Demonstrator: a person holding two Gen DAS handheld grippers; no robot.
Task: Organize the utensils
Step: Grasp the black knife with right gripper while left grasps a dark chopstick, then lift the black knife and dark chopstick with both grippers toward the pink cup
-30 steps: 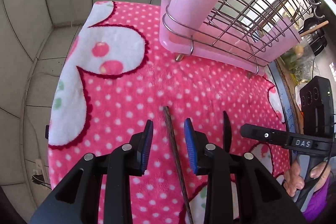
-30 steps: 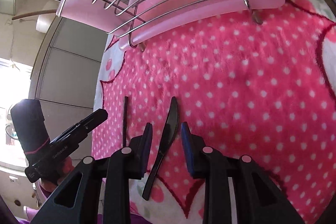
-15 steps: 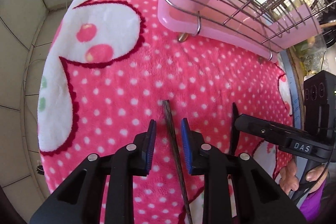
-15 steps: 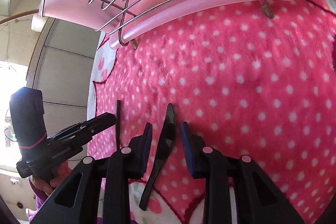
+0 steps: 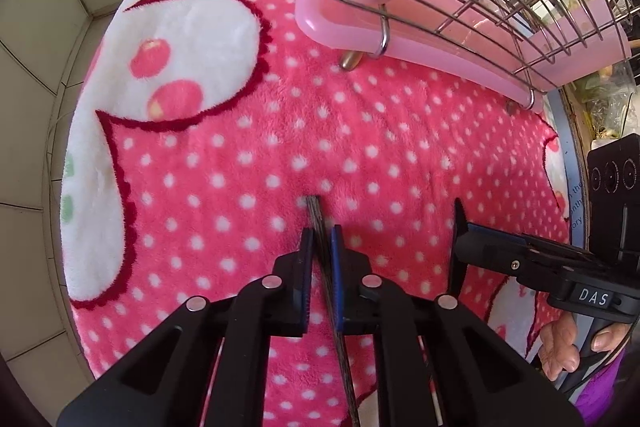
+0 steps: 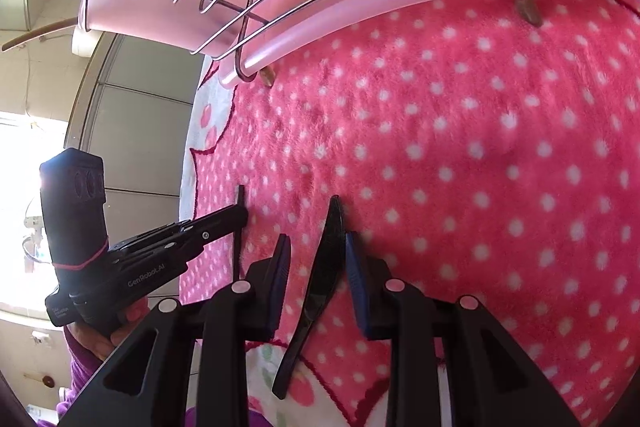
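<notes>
Blanket (image 5: 360, 131): pink polka-dot fleece under everything we've got out.
Rack (image 5: 500, 7): wire dish rack on a pink tray, at the blanket's far edge.
Left gripper (image 5: 320, 235): our jaws are closing around the dark chopstick (image 5: 316, 219), which lies flat on the blanket.
Right gripper (image 6: 314, 247): released, straddling the black knife (image 6: 320, 275), pads not pressing it yet.
</notes>
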